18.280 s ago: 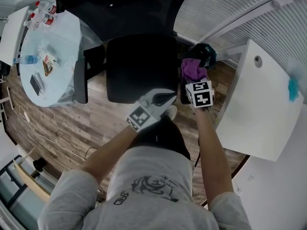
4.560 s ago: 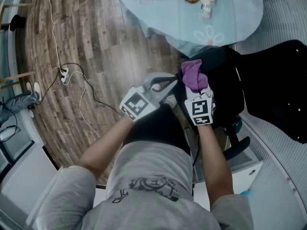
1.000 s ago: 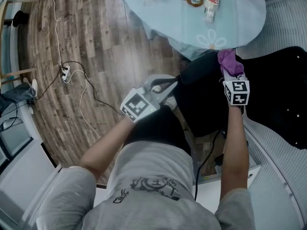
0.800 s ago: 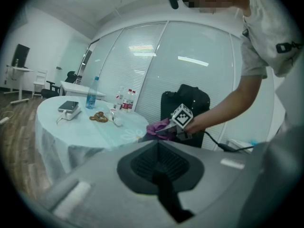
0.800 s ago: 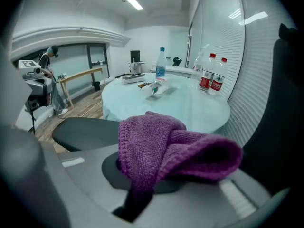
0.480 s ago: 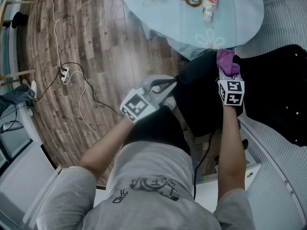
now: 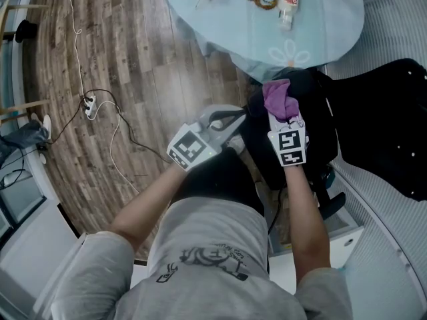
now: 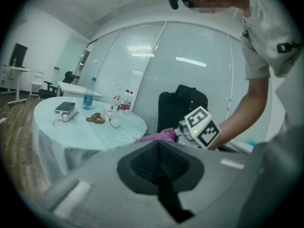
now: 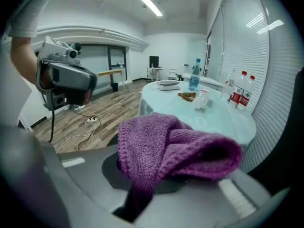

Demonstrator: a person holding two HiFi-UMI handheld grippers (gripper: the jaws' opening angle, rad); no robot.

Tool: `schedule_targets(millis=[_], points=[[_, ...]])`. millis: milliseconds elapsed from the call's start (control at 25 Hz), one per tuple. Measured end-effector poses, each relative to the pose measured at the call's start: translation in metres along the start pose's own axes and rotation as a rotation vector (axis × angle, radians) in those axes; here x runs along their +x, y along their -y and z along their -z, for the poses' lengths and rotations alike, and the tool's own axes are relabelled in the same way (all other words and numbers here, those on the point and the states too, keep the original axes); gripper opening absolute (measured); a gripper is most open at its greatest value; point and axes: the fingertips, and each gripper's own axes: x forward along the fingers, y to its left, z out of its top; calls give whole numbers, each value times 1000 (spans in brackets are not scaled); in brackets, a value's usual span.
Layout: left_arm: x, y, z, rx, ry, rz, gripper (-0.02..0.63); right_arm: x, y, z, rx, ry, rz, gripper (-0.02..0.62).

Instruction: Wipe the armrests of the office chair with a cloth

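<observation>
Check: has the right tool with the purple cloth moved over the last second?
Yes. The right tool, shut on the purple cloth, slid left and nearer the person, away from the chair back and closer to the left tool.

The purple knitted cloth (image 7: 280,99) is bunched into a thick, rumpled fold, its lower edge pinched in the right tongs (image 9: 135,201). It sits on the far armrest of the black office chair (image 7: 373,105), at the seat's left end. The near armrest (image 7: 331,205) is bare.
</observation>
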Motion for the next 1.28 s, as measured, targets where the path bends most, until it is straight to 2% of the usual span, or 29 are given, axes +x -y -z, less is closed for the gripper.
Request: schedule_targets(millis=[200, 560, 720, 960, 1280], points=[[-1, 0, 0, 1, -3, -3, 2, 0, -48, -7, -49, 13, -62, 28], [-6, 3, -8, -1, 7, -14, 2, -2, -50, -7, 14, -12, -64, 31], [-11, 8, -23, 6, 26, -20, 2, -15, -51, -19, 55, 12, -50, 31], [-28, 25, -62, 13, 56, -36, 2, -73, -49, -75, 65, 148, -5, 32], [-58, 67, -152, 23, 190, -32, 2, -175, -54, -167, 74, 353, 40, 32]])
